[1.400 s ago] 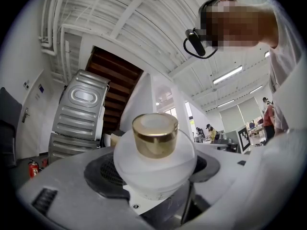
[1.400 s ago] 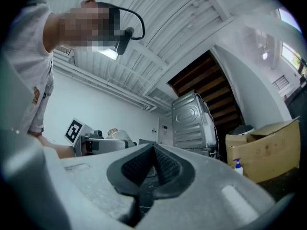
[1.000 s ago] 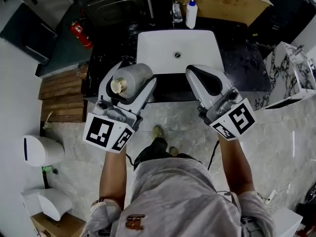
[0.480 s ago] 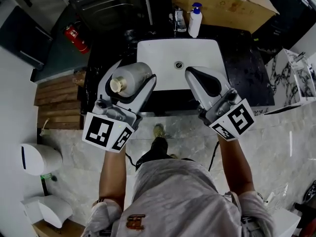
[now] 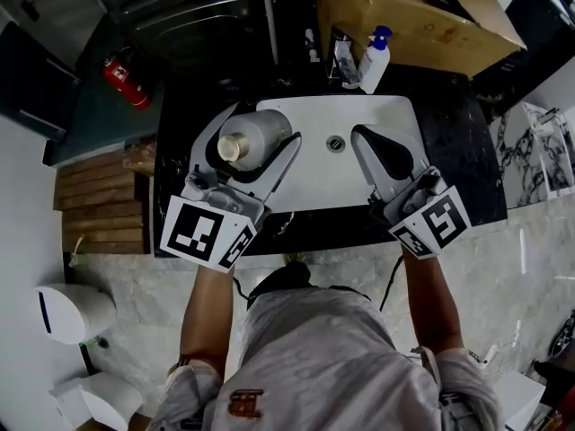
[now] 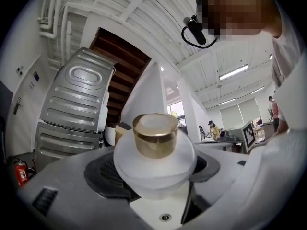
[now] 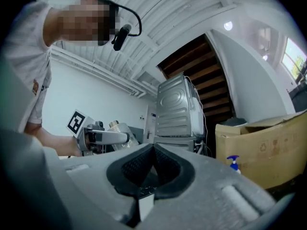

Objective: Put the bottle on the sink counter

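A pale grey bottle (image 5: 259, 136) with a gold cap (image 5: 232, 147) stands upright between the jaws of my left gripper (image 5: 260, 126), which is shut on its body. It hangs over the left edge of the white sink (image 5: 359, 115), by the black counter (image 5: 180, 151). In the left gripper view the bottle (image 6: 154, 163) and its cap (image 6: 155, 134) fill the space between the jaws. My right gripper (image 5: 367, 136) is shut with nothing in it, over the right half of the sink; its jaws meet at the tips of the right gripper (image 7: 153, 150).
A white pump bottle (image 5: 373, 61) stands by the tap behind the sink, with a cardboard box (image 5: 422, 16) behind it. A washing machine (image 5: 189, 16) and a red fire extinguisher (image 5: 121, 77) are at the far left. A wooden pallet (image 5: 94, 205) lies on the floor at left.
Both grippers have moved forward from in front of the counter to above the sink. The left one still holds the bottle. The right one stays shut.
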